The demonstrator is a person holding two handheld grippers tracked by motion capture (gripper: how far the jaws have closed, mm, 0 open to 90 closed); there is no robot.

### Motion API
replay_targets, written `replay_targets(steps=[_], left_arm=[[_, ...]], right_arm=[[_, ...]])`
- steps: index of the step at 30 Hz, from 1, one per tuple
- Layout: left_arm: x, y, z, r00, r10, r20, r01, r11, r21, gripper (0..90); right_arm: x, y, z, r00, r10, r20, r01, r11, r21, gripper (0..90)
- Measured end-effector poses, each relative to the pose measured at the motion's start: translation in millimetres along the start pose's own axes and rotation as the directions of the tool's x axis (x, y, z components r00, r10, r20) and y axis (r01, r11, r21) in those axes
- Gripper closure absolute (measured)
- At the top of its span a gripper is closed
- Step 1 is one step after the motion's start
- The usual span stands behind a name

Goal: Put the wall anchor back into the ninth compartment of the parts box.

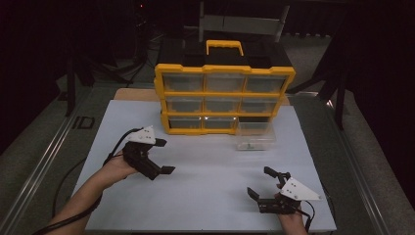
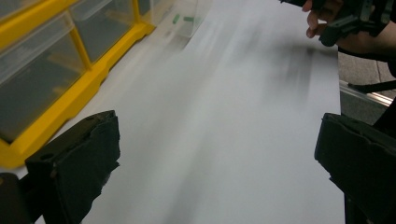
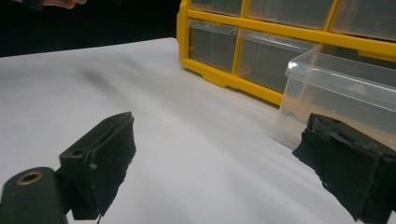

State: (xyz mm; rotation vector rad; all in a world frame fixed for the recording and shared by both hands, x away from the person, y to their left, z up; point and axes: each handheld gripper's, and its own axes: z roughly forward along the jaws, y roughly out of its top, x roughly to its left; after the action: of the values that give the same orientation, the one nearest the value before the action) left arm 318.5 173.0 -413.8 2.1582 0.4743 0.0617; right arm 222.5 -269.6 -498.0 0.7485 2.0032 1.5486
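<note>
High view: a yellow cabinet (image 1: 224, 98) of clear drawers is set at the far middle of a white sheet (image 1: 205, 196); one clear drawer (image 1: 255, 136) has been pulled out and is stood on the sheet just in front of the cabinet's lower right corner, where an empty slot is seen; a small item is seen inside it, too small to be identified; the left gripper (image 1: 164, 155) is held over the left part of the sheet, jaws spread wide with nothing between them, near the cabinet's lower left corner; the right gripper (image 1: 261, 182) is held at the near right, jaws likewise spread and empty, well apart from the drawer.

Left gripper view: the two black jaws are seen far apart over bare, blurred sheet; the cabinet (image 2: 70, 70) is passed along the left edge; the drawer (image 2: 182, 21) is seen at the far end, with small green pieces inside; the right gripper (image 2: 348, 21) and its hand are seen at the upper right.

Right gripper view: the jaws are again spread over bare sheet; the drawer (image 3: 341, 98) is seen just beyond the right jaw, in front of the cabinet (image 3: 233, 74).
</note>
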Motion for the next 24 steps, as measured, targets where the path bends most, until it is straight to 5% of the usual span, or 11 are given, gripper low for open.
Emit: replay_targets(steps=[24], left_arm=[[-9.9,-87.4,-2.6,0.995,-0.095,-0.03,0.092,0.9918,-0.088,0.8]], right_arm=[[0.9,-1.0,1.5,1.0,-0.006,0.0,0.006,1.0,0.014,9.8]])
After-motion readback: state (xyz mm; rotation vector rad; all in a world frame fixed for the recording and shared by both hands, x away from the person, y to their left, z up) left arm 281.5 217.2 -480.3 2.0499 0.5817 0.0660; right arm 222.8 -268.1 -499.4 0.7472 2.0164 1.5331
